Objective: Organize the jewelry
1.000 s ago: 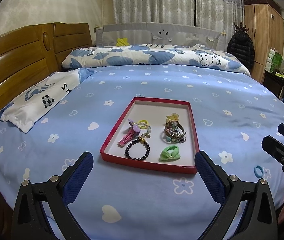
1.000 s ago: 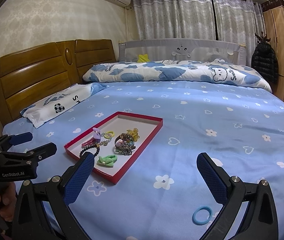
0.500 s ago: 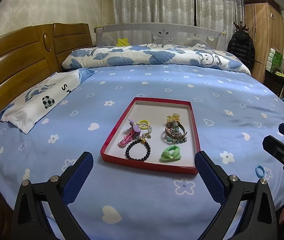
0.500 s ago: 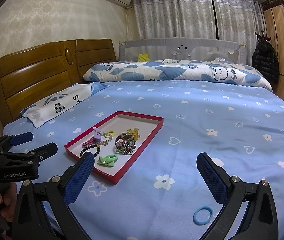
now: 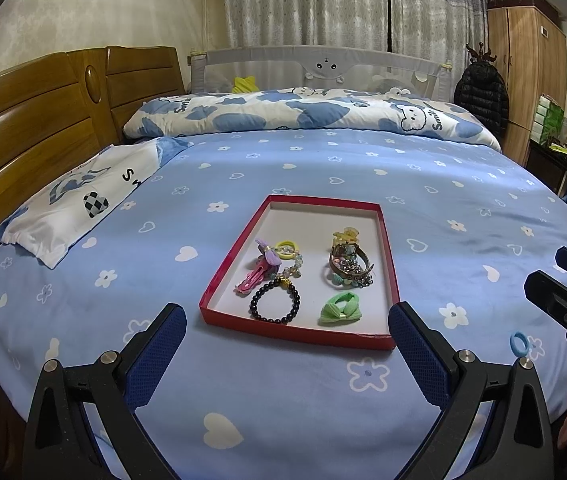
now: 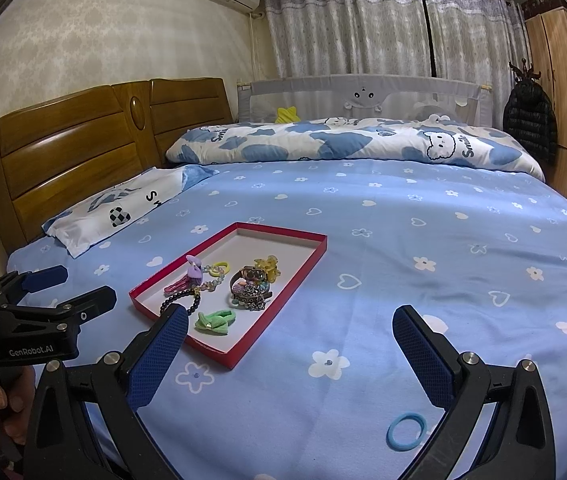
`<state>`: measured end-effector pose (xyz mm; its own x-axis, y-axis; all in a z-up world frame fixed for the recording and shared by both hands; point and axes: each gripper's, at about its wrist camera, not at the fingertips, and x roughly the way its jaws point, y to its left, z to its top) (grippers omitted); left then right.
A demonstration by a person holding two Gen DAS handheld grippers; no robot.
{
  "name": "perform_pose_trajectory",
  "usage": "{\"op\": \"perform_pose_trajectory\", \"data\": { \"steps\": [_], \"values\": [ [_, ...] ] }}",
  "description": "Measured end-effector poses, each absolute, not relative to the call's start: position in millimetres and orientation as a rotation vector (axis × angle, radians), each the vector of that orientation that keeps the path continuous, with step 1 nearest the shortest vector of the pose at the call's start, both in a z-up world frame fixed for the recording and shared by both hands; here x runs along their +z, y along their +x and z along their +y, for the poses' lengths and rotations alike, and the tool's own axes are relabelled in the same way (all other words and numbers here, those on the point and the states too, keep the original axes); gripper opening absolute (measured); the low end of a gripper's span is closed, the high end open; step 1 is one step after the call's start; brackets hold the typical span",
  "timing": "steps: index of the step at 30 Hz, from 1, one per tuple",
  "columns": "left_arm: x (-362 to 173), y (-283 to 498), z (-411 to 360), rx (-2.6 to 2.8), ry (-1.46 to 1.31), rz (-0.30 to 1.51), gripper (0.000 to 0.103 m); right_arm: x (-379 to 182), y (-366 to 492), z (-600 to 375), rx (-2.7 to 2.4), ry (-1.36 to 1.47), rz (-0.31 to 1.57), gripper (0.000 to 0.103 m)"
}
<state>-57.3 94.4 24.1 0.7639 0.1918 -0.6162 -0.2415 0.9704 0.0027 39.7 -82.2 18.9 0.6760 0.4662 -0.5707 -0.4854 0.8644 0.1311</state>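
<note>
A red-rimmed tray (image 5: pixel 219 276) (image 6: pixel 303 264) lies on the blue bed. It holds a black bead bracelet (image 5: pixel 274 303), a green bow (image 5: pixel 341 309) (image 6: pixel 213 322), a pink clip (image 5: pixel 252 278), a yellow ring (image 5: pixel 286 249), a watch and chain pile (image 5: pixel 349 266) and a yellow claw clip (image 5: pixel 346 236). A blue hair ring (image 6: pixel 406 430) (image 5: pixel 518 343) lies on the sheet outside the tray, just inside my right gripper's right finger. My left gripper (image 5: pixel 285 344) is open, just before the tray. My right gripper (image 6: pixel 289 348) is open and empty.
A white pillow (image 5: pixel 79 200) lies at the left by the wooden headboard (image 5: pixel 23 132). A rolled cloud-print quilt (image 5: pixel 303 114) and a grey bed rail (image 5: pixel 323 66) are at the far side. A wardrobe (image 5: pixel 523 80) stands at the right.
Both views have shifted only very slightly; the blue hair ring sits a touch nearer my right gripper's right finger. Both grippers stay open.
</note>
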Motion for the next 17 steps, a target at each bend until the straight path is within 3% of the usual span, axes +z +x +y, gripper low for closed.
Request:
{"op": "perform_pose_trajectory", "data": {
  "steps": [17],
  "values": [
    [24.0,-49.0,95.1,0.234,-0.080,0.671,0.102,15.5,39.3,-71.2,0.533,-0.022,0.652,0.103]
  ]
}}
